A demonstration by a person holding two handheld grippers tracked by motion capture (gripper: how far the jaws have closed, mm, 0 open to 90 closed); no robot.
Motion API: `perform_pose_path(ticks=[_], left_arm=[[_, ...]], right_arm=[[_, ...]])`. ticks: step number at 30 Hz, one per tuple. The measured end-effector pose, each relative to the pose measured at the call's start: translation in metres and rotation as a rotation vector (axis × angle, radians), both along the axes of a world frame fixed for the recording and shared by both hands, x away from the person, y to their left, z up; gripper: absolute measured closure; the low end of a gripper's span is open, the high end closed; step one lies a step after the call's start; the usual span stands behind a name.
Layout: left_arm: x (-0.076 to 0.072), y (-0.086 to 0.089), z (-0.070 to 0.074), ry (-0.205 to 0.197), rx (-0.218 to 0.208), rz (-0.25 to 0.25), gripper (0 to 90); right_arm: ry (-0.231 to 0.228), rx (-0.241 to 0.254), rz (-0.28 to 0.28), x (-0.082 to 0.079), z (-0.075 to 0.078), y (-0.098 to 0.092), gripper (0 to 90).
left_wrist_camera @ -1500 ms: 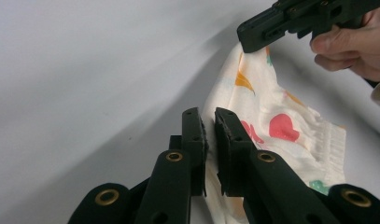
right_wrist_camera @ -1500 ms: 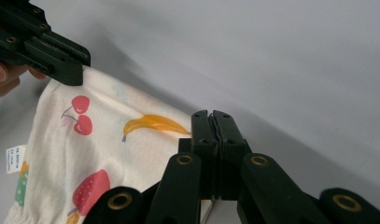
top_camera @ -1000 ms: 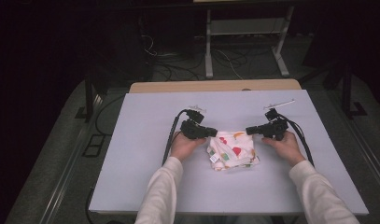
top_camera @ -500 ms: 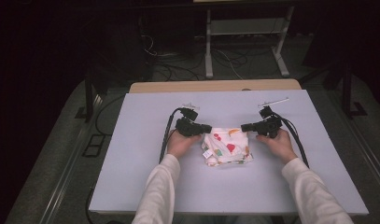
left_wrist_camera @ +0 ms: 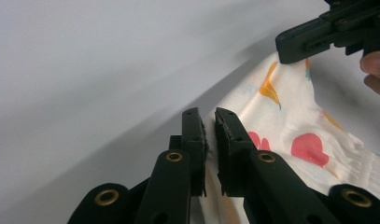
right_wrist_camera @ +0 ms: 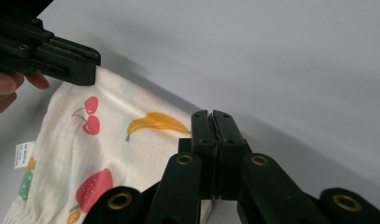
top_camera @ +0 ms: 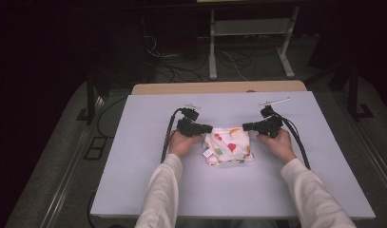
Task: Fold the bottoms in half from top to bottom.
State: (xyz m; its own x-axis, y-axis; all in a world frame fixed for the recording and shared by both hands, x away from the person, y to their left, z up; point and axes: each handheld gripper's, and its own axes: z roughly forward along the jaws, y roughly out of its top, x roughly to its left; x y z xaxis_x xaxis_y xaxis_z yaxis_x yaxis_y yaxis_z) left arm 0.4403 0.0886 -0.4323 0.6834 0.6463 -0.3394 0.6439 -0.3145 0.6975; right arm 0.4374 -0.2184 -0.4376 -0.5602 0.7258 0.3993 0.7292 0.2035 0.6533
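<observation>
- Now, from the high view, the fruit-print cloth (top_camera: 228,147) lies farther left on the tabletop (top_camera: 134,180) than a second ago, folded smaller.
- Left gripper view: my left hand-held gripper (left_wrist_camera: 210,122) pinches its corner.
- Right gripper view: my right hand-held gripper (right_wrist_camera: 211,122) is clamped on the other corner; the fold seems nearly set.

**Camera positions**

High view: fixed above the near edge, facing forward and down over the whole table (top_camera: 134,190). Gripper views: close, low over the tabletop, each looking along its own jaws toward the other. All three share the printed cloth (top_camera: 227,146) (left_wrist_camera: 290,126) (right_wrist_camera: 108,149).
</observation>
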Motion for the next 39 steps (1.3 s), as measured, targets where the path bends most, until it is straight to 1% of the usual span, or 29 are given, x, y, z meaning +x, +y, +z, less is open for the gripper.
perform_pose_path(ticks=[4, 7, 9, 12, 15, 18, 20, 23, 26, 28, 30, 31, 32, 33, 34, 35, 36, 37, 38, 39], left_arm=[[0.007, 0.001, 0.002, -0.014, 0.000, 0.014, 81.8], [0.010, 0.002, 0.005, -0.023, -0.019, 0.024, 81.6], [0.012, 0.002, 0.006, -0.029, -0.021, 0.030, 81.6], [0.015, 0.001, 0.006, -0.040, -0.009, 0.036, 81.6], [0.017, 0.001, 0.005, -0.057, -0.008, 0.047, 81.6], [0.020, 0.001, 0.002, -0.062, -0.005, 0.051, 81.5], [0.021, 0.002, 0.001, -0.073, -0.008, 0.058, 81.5], [0.024, 0.003, 0.001, -0.079, -0.013, 0.070, 81.5], [0.026, 0.004, 0.001, -0.083, -0.003, 0.074, 81.5], [0.027, 0.004, 0.002, -0.092, -0.007, 0.077, 81.3], [0.027, 0.004, 0.002, -0.098, 0.002, 0.084, 80.8], [0.027, 0.003, 0.001, -0.099, 0.003, 0.096, 79.1], [0.027, 0.004, 0.000, -0.095, 0.012, 0.118, 74.1], [0.026, 0.005, 0.000, -0.091, 0.006, 0.134, 68.4], [0.026, 0.007, 0.000, -0.090, -0.018, 0.141, 66.1], [0.026, 0.009, 0.000, -0.089, -0.027, 0.147, 61.6], [0.025, 0.010, 0.001, -0.089, -0.033, 0.157, 57.3], [0.024, 0.011, 0.002, -0.099, -0.024, 0.167, 50.4], [0.023, 0.012, 0.003, -0.111, -0.015, 0.175, 44.6], [0.022, 0.013, 0.004, -0.122, -0.006, 0.172, 40.8]], right_arm=[[-0.009, 0.019, -0.023, 0.003, 0.000, 0.002, 87.1], [-0.019, 0.030, -0.040, 0.006, -0.001, 0.002, 87.1], [-0.022, 0.048, -0.050, 0.007, -0.001, 0.001, 87.1], [-0.026, 0.058, -0.056, 0.010, -0.002, 0.000, 87.1], [-0.034, 0.055, -0.067, 0.011, -0.002, 0.002, 87.1], [-0.036, 0.043, -0.080, 0.014, -0.001, 0.004, 87.1], [-0.041, 0.029, -0.088, 0.015, 0.000, 0.006, 87.1], [-0.045, 0.034, -0.098, 0.017, 0.001, 0.008, 87.1], [-0.043, 0.039, -0.104, 0.019, 0.000, 0.009, 87.1], [-0.039, 0.050, -0.108, 0.020, -0.001, 0.010, 87.1], [-0.042, 0.052, -0.119, 0.020, -0.001, 0.011, 86.9], [-0.041, 0.057, -0.120, 0.021, -0.002, 0.011, 86.4], [-0.041, 0.056, -0.120, 0.021, -0.002, 0.012, 85.6], [-0.045, 0.047, -0.123, 0.021, -0.002, 0.012, 81.7], [-0.050, 0.040, -0.124, 0.021, -0.002, 0.012, 77.8], [-0.052, 0.032, -0.125, 0.021, -0.002, 0.012, 70.7], [-0.060, 0.026, -0.129, 0.020, -0.002, 0.011, 65.8], [-0.071, 0.033, -0.127, 0.020, -0.002, 0.010, 61.1], [-0.076, 0.051, -0.125, 0.020, -0.002, 0.008, 57.5], [-0.084, 0.060, -0.123, 0.020, -0.001, 0.006, 52.2]])
